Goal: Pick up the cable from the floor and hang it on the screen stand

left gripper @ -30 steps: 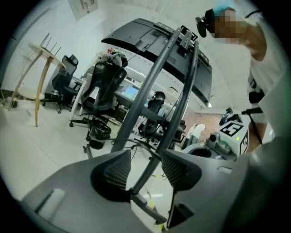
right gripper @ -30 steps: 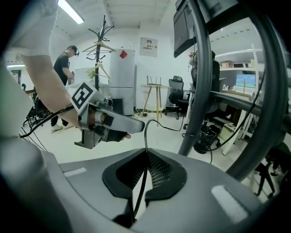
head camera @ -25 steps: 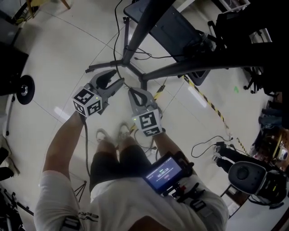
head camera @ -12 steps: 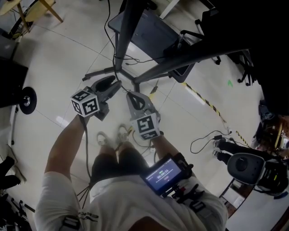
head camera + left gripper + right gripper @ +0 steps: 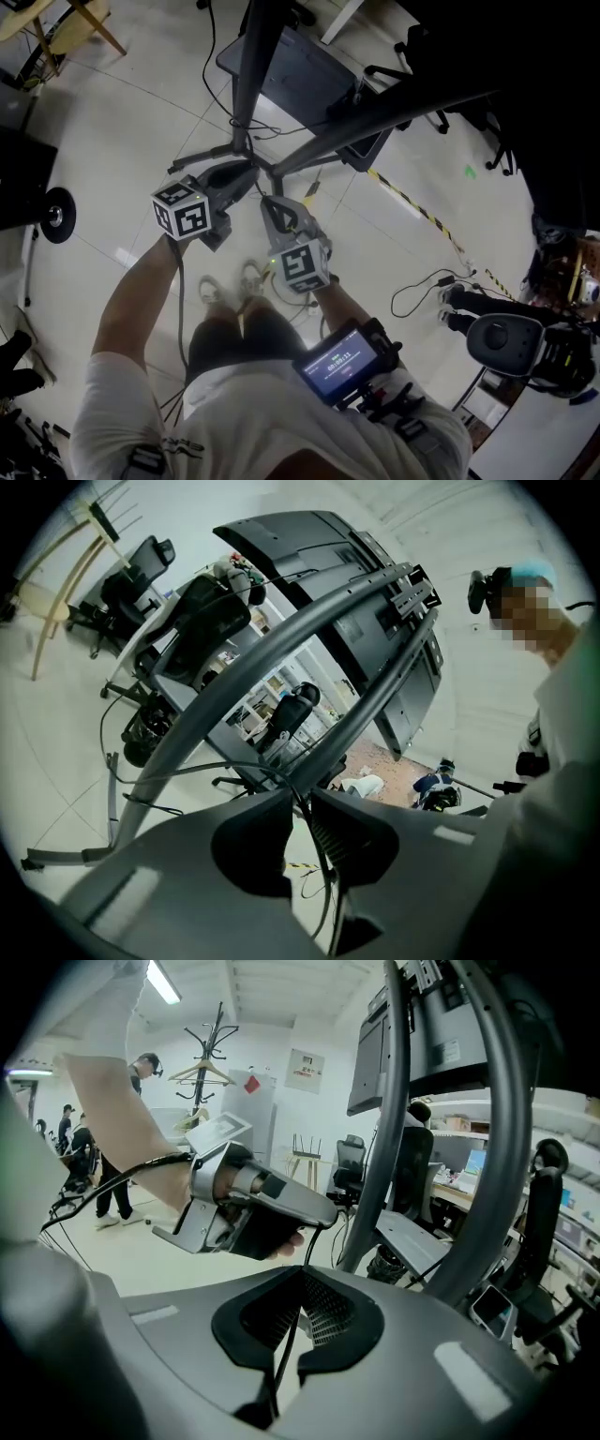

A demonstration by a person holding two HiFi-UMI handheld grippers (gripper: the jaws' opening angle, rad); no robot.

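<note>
Nearest the body, right hand-held gripper (image 5: pixel 269 202): jaws clamped together on the thin black cable (image 5: pixel 286 1346), which runs up out of the pads toward the other tool

Left hand-held gripper (image 5: pixel 247 174), just ahead and to the left: jaws closing, cable threaded through the narrow gap at the tips. A slit of light shows lower down, so I judge the pads are not yet pressing

This stretch of cable is up off the floor (image 5: pixel 122 141) as a short, fairly straight span between the two sets of jaws. Long axis runs from the right tips forward-left to the left tips. Where the rest trails below, can't trace

Screen stand (image 5: pixel 246 75) is just beyond the left tips. Its dark upright and slanted brace rise right in front of both cameras, splayed feet on the floor under them. Left tool is the nearer one to the upright, right tool sits behind it

Judgement: the hang likely goes forward and up from here, draping the span over a brace, with the left leading once it has a hold

Farther right, other cords (image 5: pixel 427 286) lie loose on the floor, well apart
</note>
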